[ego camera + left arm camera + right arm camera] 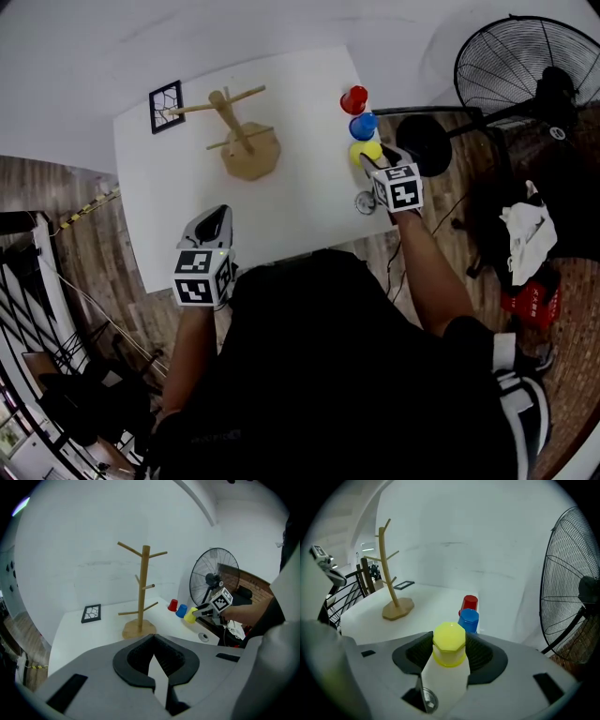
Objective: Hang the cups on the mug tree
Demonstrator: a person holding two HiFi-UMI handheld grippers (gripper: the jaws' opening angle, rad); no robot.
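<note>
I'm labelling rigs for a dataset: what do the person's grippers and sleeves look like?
Both the left gripper and right gripper have grey moulded bodies with black ribbed jaw pads, each carrying a white cube printed with black square markers. The person wears a black short-sleeved top.

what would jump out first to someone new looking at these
A yellow cup sits clamped in the jaws of the right gripper at the right edge of the white table, with a blue cup and a red cup lined up behind it. Mid-table stands a bare wooden mug tree.
</note>
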